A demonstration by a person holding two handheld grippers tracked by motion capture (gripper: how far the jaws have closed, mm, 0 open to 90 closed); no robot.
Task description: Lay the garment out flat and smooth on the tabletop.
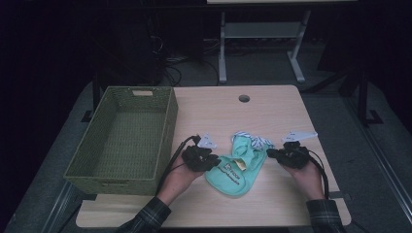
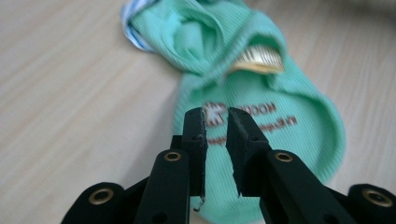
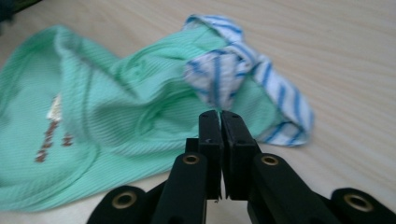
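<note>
- Mint-green garment (image 1: 239, 167) lies crumpled on the light wood worktop (image 1: 272, 111), lower centre of the high view, between the two grippers.
- Its upper end has a blue-and-white striped trim (image 3: 261, 86); brown lettering (image 2: 252, 116) is printed on the flat lower part, and a yellowish tag (image 2: 259, 60) peeks from a fold.
- Left gripper (image 1: 210, 160) sits just left of the garment in the high view, held in the person's left hand (image 1: 180, 177).
- In the left gripper view its fingers (image 2: 194, 135) stand slightly apart with a narrow gap, nothing between them; they hang over the lettered part of the garment, contact cannot be told.
- Right gripper (image 1: 273, 154) sits just right of the garment, in the right hand (image 1: 306, 174).
- In the right gripper view its fingers (image 3: 236, 135) are pressed nearly together, only a sliver of gap, pinching nothing; the striped trim lies just beyond the tips.
- Green woven basket (image 1: 99, 145) stands at the left of the worktop, beside the left hand, apart from the garment.
- Plaid sleeves (image 1: 145, 216) come in from the bottom edge.
- Round cable hole (image 1: 244, 98) shows in the worktop, upper centre.
</note>
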